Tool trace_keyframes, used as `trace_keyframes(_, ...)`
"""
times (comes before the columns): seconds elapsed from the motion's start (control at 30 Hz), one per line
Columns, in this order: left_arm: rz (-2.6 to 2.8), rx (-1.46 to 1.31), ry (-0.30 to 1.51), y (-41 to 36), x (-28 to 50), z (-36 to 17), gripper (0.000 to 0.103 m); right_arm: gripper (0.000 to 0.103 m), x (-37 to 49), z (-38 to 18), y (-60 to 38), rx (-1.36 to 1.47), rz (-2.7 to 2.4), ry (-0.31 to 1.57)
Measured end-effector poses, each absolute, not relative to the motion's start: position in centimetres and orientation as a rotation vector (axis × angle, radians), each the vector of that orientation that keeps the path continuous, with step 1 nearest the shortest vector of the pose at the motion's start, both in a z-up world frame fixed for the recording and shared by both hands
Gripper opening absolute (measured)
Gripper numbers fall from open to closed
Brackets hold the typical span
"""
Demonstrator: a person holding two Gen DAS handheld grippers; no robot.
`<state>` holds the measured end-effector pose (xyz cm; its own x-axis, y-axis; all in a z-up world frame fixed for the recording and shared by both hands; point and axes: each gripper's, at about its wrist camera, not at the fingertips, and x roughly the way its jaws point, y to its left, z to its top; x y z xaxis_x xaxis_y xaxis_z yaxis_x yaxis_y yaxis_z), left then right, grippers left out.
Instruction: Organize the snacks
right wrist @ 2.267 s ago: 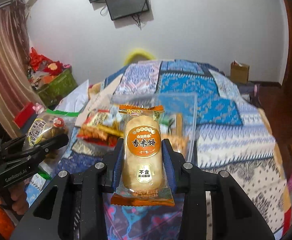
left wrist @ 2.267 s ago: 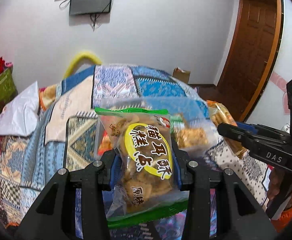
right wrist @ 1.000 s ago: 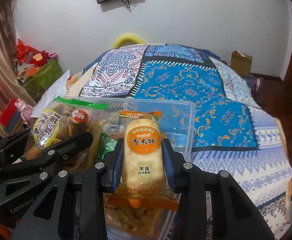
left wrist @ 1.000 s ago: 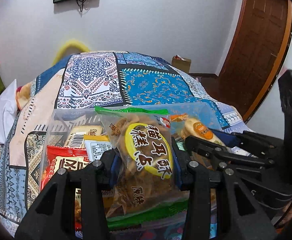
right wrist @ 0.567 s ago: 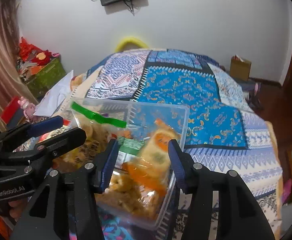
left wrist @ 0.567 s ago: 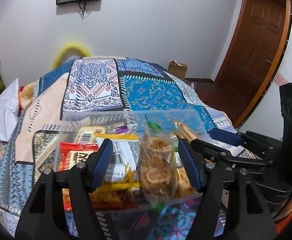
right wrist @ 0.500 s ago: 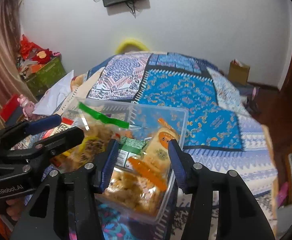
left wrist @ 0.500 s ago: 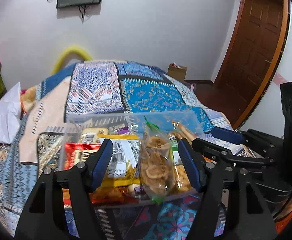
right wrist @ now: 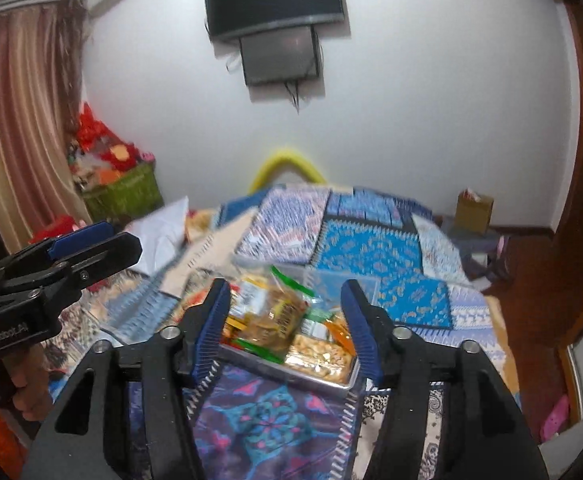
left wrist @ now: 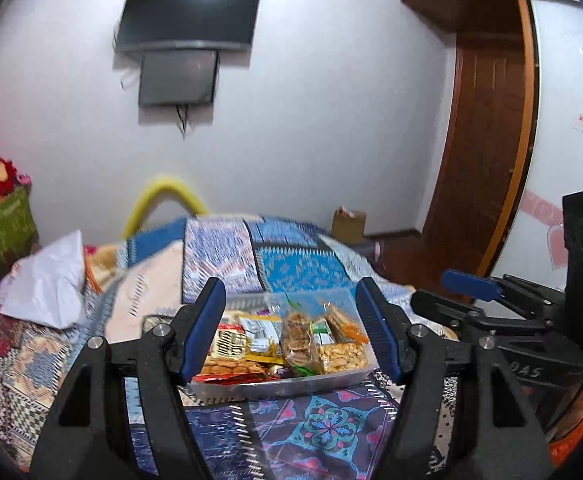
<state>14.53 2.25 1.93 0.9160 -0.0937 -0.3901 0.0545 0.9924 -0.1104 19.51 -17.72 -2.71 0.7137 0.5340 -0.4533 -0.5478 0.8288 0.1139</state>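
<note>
A clear plastic box (left wrist: 291, 387) (right wrist: 287, 366) sits on the patterned quilt, filled with snack packs. Among them stands the green-trimmed bag of crisps (left wrist: 297, 338) (right wrist: 275, 320), with the orange rice cracker pack (left wrist: 341, 322) (right wrist: 337, 330) to its right above a bag of nuts (left wrist: 341, 354). My left gripper (left wrist: 290, 286) hangs open above and short of the box, nothing between its pads. The jaws of my right gripper (right wrist: 285, 285) are opening, also empty and clear of the box. Each gripper shows in the other's view: right gripper (left wrist: 443, 292), left gripper (right wrist: 107, 242).
The quilt (left wrist: 299, 268) covers a bed that runs back to a white wall with a screen (left wrist: 189, 14). A white bag (left wrist: 47, 284) and a green basket (right wrist: 123, 196) lie at the left. A cardboard box (right wrist: 474, 206) and a wooden door (left wrist: 487, 140) are at the right.
Both grippers let go of their packs, which dropped into the box. Both jaws spread, and both grippers pulled back and upward, so the box now looks smaller and lower.
</note>
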Motion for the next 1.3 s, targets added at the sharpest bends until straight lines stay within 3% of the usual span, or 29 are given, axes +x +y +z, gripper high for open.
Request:
trace_keyframes(0.17, -0.064, -0.098, 0.334, 2.5, 10.6, 3.4, 0.082, 0.059, 16.4, -1.4, -18.1, -0.026, 0.604, 0.427)
trace_keyframes(0.27, -0.037, -0.074, 0.303, 2.3, 8.9, 3.7, 0.086, 0.071, 15.1, -1.0, -18.4, -0.018, 0.594, 0.391)
trace_keyframes(0.37, -0.026, -0.083, 0.288, 2.4, 7.8, 3.7, 0.09, 0.074, 14.0, -0.7, -18.4, -0.029, 0.58, 0.353)
trace_keyframes(0.53, 0.0, -0.082, 0.261, 2.3, 6.7, 3.5, 0.097, 0.099, 12.8, -1.0, -19.0, 0.0, 0.537, 0.296)
trace_keyframes(0.6, -0.004, -0.073, 0.263, 2.2, 6.5, 3.3, 0.097, 0.102, 12.4, -1.1, -19.1, 0.0, 0.527, 0.282)
trace_keyframes(1.3, -0.019, -0.075, 0.312, 1.6, 6.5, 1.4, 0.097, 0.103, 11.2, -1.8, -19.9, -0.003, 0.526, 0.293)
